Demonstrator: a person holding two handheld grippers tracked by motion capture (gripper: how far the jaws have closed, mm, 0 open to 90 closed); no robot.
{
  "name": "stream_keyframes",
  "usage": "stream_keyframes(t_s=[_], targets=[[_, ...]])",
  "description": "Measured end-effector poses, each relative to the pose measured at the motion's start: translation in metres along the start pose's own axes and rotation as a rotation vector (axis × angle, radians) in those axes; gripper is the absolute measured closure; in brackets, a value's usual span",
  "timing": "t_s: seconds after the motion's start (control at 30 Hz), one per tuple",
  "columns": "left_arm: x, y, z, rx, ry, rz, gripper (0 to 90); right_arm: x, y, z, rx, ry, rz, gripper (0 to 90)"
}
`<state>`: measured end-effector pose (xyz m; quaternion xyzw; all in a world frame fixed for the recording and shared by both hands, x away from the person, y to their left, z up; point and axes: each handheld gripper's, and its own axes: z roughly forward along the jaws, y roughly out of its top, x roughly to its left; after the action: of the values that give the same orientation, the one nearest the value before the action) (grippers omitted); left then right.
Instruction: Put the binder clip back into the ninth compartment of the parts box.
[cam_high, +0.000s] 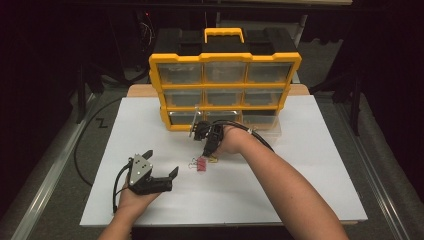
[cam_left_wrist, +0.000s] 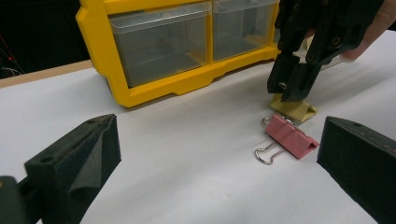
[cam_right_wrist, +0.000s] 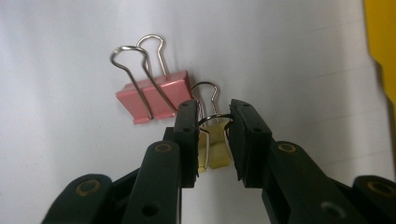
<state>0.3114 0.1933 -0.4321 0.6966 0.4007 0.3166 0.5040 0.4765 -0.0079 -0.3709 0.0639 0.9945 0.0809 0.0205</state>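
A small yellow binder clip (cam_right_wrist: 215, 154) lies on the white board with a pink binder clip (cam_right_wrist: 156, 95) right beside it. My right gripper (cam_right_wrist: 214, 126) points down at the yellow clip, its black pads against both sides of the clip and its wire handle. From above, the right gripper (cam_high: 209, 150) stands in front of the organizer, over the yellow clip (cam_high: 213, 159) and next to the pink clip (cam_high: 201, 164). My left gripper (cam_high: 161, 162) rests low at the front left, jaws wide apart and holding nothing. Along its jaws, the left gripper (cam_left_wrist: 218, 123) faces the pink clip (cam_left_wrist: 289, 136), the yellow clip (cam_left_wrist: 294, 109) and the right gripper (cam_left_wrist: 289, 91).
A yellow and black drawer organizer (cam_high: 226, 85) with clear drawers stands upright at the back of the white board (cam_high: 300, 190); its bottom row (cam_left_wrist: 140, 93) is close behind the clips. A black cable loops off the table's left side.
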Motion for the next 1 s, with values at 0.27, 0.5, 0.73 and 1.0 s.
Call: stream_keyframes(t_s=[0.27,0.5,0.73,1.0], targets=[[0.000,0.000,0.000,0.003,-0.001,0.003,0.3,-0.001,-0.010,-0.016,-0.028,-0.014,0.020,76.0],[-0.001,0.000,0.001,0.007,-0.002,0.004,0.3,0.000,-0.018,-0.024,-0.024,-0.030,0.019,76.3],[-0.001,0.000,0.001,0.010,-0.003,0.010,0.3,0.001,-0.026,-0.031,-0.038,-0.031,0.016,76.6],[-0.002,0.000,0.002,0.009,-0.005,0.010,0.3,0.003,-0.032,-0.042,-0.046,-0.037,0.020,89.2]])
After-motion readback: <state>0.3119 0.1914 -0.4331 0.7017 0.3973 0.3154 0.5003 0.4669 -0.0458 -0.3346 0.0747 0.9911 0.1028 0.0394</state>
